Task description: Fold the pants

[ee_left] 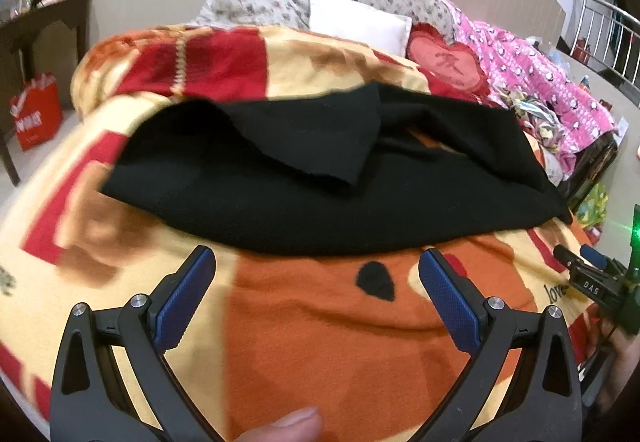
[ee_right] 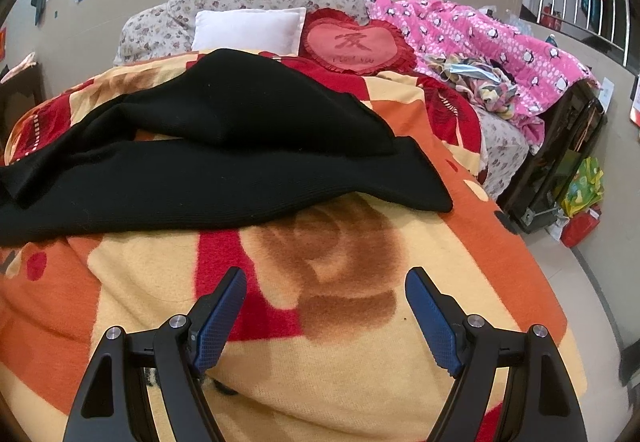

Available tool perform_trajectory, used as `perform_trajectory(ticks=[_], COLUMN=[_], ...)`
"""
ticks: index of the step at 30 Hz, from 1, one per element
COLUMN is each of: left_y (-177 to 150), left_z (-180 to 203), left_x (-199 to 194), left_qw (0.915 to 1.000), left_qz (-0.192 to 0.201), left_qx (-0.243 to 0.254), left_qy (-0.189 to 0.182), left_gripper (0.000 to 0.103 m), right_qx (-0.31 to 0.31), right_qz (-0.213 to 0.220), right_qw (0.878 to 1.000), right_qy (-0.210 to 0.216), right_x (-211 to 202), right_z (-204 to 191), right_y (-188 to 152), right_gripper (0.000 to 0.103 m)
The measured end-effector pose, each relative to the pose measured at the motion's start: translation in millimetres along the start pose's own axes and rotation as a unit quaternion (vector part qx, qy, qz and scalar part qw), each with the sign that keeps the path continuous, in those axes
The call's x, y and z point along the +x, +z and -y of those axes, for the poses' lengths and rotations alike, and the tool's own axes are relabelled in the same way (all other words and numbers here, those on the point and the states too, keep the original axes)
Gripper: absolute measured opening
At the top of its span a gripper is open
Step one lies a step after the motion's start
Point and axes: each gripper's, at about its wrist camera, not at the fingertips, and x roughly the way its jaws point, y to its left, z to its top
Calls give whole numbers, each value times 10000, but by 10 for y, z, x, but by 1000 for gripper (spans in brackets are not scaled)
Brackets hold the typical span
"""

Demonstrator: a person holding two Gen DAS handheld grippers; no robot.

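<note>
Bedding in orange, red and cream, a blanket, carries the black pants lying rumpled and partly doubled across it; left gripper and right gripper hover spread and empty just short of the near hem; seemingly between folds, next needs a pinch on that edge.

"DAS" on the black device; "love" on the blanket — heart cushion bears "家".

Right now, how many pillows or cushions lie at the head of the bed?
2. The white pillow leans against the floral bedding; the red heart cushion sits just to its right, touching it. More may be hidden under the bedding.
</note>
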Motion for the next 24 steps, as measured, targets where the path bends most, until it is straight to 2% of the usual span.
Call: perform_trajectory(ticks=[2,4,6,8,9,13,15,17,19,23,24], left_y=[30,82,134,191,205,288,324,347,381,472,507], left_z=[-81,-220,-410,-654,-752,-940,-945,-977,-1053,-1158,-1164], left_x=[-219,-333,-344,-249,-218,-63,30,123,223,339,351], left_qw=[9987,9984,9993,9999,9995,9961,9958,9936,9914,9895,9889], left_qz=[484,528,372,-106,-206,-559,-590,-647,-709,-709,-698], left_qx=[124,220,72,-120,-239,-556,-573,-675,-866,-1125,-1183], left_qy=[128,39,-27,57,19,-401,-398,-630,-685,-560,-564], left_gripper=[102,102,102,102,102,102,102,102,102,102,99], right_qx=[4,0,-10,-25,-32,-33,-28,-33,-36,-54,-57], right_qz=[25,32,20,22,24,22,17,20,29,42,37], right_qw=[10000,9999,9999,9999,9998,9998,9999,9999,9999,9999,9999], right_qy=[59,110,138,159,169,174,165,154,144,125,115], right_x=[-11,-12,-10,-13,-14,-13,-13,-13,-14,-16,-14], right_z=[5,5,-5,-11,-15,-19,-21,-20,-21,-29,-31], right_y=[-8,-8,-6,-7,-6,-9,-12,-12,-14,-13,-14], right_gripper=[80,80,80,80,80,80,80,80,80,80,80])
